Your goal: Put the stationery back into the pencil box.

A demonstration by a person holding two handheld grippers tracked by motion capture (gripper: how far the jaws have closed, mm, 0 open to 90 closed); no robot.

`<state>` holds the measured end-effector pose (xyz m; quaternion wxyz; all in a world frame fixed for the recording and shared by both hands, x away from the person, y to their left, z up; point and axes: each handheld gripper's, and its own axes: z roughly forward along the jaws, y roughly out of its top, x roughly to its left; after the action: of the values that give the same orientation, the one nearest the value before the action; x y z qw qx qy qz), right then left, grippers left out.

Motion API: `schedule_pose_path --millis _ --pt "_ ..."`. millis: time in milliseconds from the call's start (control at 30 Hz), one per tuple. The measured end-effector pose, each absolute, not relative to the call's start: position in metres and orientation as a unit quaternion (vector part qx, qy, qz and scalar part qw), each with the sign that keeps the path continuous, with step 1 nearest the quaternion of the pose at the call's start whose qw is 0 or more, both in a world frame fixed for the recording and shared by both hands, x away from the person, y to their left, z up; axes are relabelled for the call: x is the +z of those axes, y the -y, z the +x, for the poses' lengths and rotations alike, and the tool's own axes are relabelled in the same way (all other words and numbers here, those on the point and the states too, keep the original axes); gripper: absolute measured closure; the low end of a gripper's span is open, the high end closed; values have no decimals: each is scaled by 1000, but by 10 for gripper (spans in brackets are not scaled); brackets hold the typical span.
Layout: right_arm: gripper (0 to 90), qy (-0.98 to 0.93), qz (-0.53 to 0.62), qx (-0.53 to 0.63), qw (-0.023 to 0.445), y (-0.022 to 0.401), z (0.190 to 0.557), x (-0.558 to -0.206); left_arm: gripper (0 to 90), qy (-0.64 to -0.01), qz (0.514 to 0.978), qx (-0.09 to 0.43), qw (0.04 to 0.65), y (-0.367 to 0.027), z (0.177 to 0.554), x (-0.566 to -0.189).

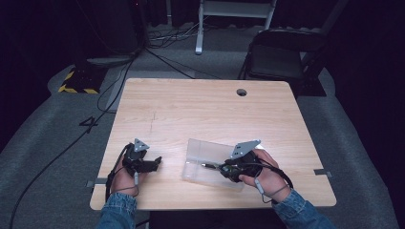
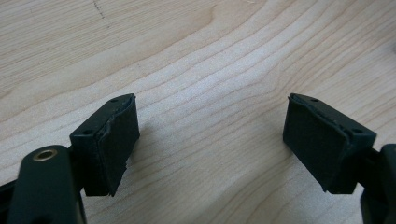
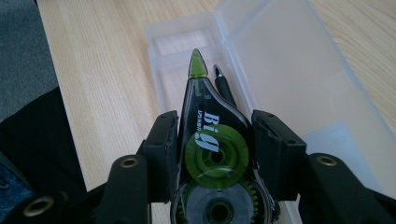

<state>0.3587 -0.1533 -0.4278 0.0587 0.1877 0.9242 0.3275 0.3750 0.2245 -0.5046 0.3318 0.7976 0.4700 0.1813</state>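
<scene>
1. Over the open clear case (image 3: 289, 60), near table (image 1: 191, 105) edge: right claw (image 3: 215, 126) is pinching the tape roller (image 3: 205, 140) by its sides, tip aimed at the tray half.
2. Left claw (image 2: 210, 135) is spread, nothing btwn the pads, parked on bare wood well apart from the case.
3. Risk imo: the roller body is slick and tapered, so it could twist or squirt out of the pads on release.
4. Risk 2: nobody's bracing the case. A nudge from the tip could skid it or flip the lid half, since it's light plastic.
5. Risk 3: it could land on the pen (image 3: 224, 84) and not sit flat.
6. Contents: one dark pen in the tray, afaict nothing else; lid half empty.
</scene>
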Motion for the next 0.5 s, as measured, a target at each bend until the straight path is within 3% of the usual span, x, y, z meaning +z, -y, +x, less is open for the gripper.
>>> schedule_pose_path --millis 500 --pt "533 -934 185 300 51 152 365 -446 189 -470 798 181 331 -225 375 -505"
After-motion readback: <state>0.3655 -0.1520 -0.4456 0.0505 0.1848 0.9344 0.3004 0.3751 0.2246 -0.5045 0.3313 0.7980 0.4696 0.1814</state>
